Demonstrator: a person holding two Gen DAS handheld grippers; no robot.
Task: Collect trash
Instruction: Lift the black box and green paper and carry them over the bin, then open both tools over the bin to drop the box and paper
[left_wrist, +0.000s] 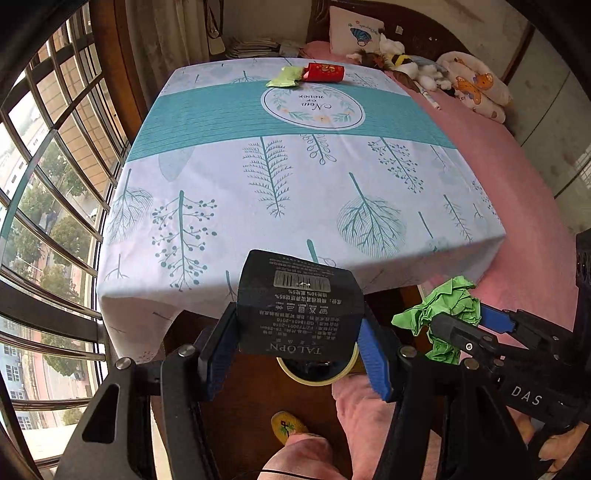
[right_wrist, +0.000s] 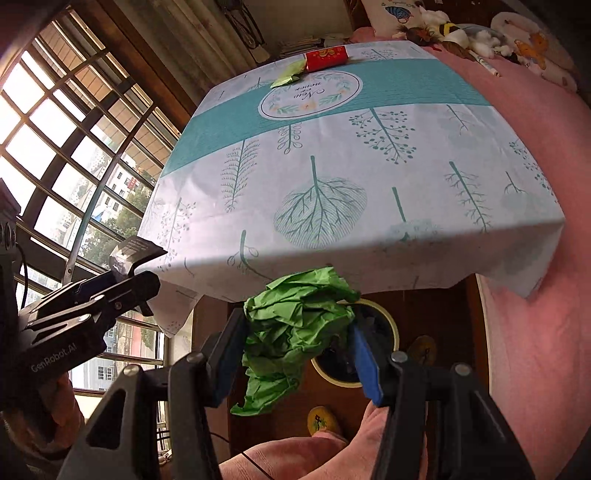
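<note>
Green crumpled paper (right_wrist: 299, 325) clamped in the right tool (right_wrist: 295, 354) and the black box (left_wrist: 299, 306) clamped in the left tool (left_wrist: 295, 350) both hang off the bench edge, directly above the yellow-rimmed bin (right_wrist: 391, 325) on the floor.

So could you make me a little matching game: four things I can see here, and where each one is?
Things:
1 black box
2 green crumpled paper
3 red packet
4 yellow-rimmed bin

Places:
A on the floor below the grippers
B far end of the tablecloth
C in the left gripper
D in the right gripper

Pairs: 1-C, 2-D, 3-B, 4-A
</note>
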